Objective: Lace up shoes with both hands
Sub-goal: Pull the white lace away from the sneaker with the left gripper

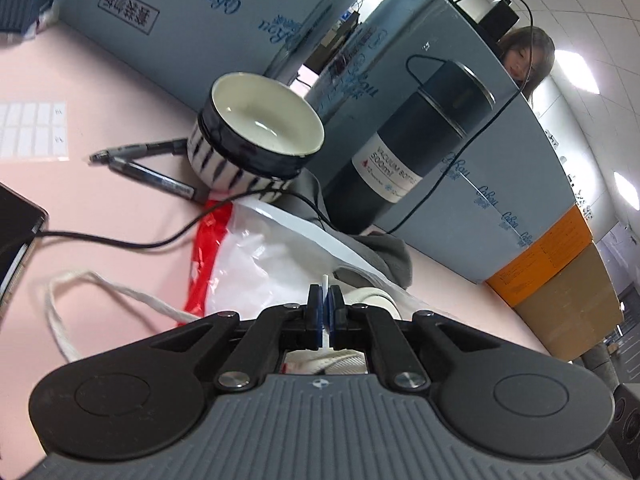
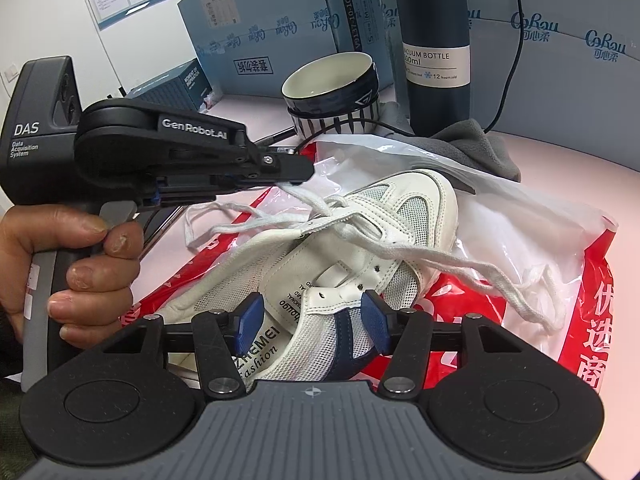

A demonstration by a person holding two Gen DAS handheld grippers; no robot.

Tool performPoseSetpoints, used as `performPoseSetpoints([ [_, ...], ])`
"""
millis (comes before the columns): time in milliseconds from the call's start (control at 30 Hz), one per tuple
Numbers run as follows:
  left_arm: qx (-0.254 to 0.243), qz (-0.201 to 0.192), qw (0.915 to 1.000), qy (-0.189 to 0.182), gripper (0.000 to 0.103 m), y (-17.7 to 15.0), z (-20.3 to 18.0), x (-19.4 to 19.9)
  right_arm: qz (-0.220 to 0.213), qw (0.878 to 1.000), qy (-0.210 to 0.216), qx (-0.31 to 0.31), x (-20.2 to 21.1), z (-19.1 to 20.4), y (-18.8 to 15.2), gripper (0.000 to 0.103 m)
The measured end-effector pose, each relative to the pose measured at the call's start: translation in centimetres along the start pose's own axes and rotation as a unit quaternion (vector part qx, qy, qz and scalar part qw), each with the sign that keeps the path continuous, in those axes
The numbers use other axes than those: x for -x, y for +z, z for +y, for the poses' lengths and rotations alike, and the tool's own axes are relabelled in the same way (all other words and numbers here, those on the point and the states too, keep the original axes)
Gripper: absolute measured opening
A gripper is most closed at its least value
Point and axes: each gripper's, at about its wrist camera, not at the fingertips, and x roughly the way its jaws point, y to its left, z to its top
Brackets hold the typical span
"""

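- Broadly, the pink desk (image 2: 560, 160) is cut off by both fisheye edges, and much of it is hidden under pale blue printed cartons (image 2: 260, 20).
- The crinkled, glossy red-and-white plastic bag (image 2: 560, 248) is partly covered by the shoe and by the right claw's body.
- The white shoe (image 2: 408, 216), of mesh panels and smooth stitched leather-like strips, is laid on the bag; its long axis runs from the heel at lower left to the toe at upper right, away from the right wrist camera. Its heel is hidden behind the right claw.
- A smooth, dark blue cylindrical vacuum bottle (image 2: 434, 40) is cropped at the top; a round glazed bowl (image 2: 332, 80) stands beside it.
- The left claw (image 2: 296, 172), gripped by a hand (image 2: 80, 264), is pinched tight on the flat woven white shoelace (image 2: 360, 232); in its own view only a thin white sliver shows between the pads.
- The right claw (image 2: 312, 320) is held half open astride the shoe's collar, with its blue pads apart from the shoe.
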Motion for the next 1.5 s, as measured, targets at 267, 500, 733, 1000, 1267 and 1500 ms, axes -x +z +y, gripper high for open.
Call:
performPoseSetpoints([
  [267, -0.037, -0.022, 0.999, 0.014, 0.002, 0.3, -0.2, 1.6, 0.002, 1.0, 0.0, 0.003, -0.1, 0.0, 0.0, 0.052],
  [500, -0.023, -0.04, 0.9986, 0.027, 0.002, 1.0, 0.7, 2.7, 0.002, 1.0, -0.001, 0.003, -0.1, 0.1, 0.0, 0.052],
  [733, -0.026, -0.057, 0.9973, 0.039, 0.002, 1.3, 1.2, 4.0, 0.002, 1.0, -0.002, 0.003, 0.0, 0.1, 0.0, 0.052],
  [1000, -0.023, -0.095, 0.9934, 0.061, 0.002, 2.5, 2.3, 6.1, 0.002, 1.0, -0.002, 0.002, 0.0, 0.1, 0.0, 0.052],
  [1267, -0.007, -0.14, 0.9854, 0.097, 0.002, 3.9, 4.3, 8.8, 0.002, 1.0, -0.002, 0.001, 0.0, 0.1, 0.0, 0.052],
  [1500, 0.0, -0.174, 0.9766, 0.126, 0.002, 4.9, 5.5, 11.2, 0.002, 1.0, -0.001, 0.0, 0.0, 0.1, -0.1, 0.052],
])
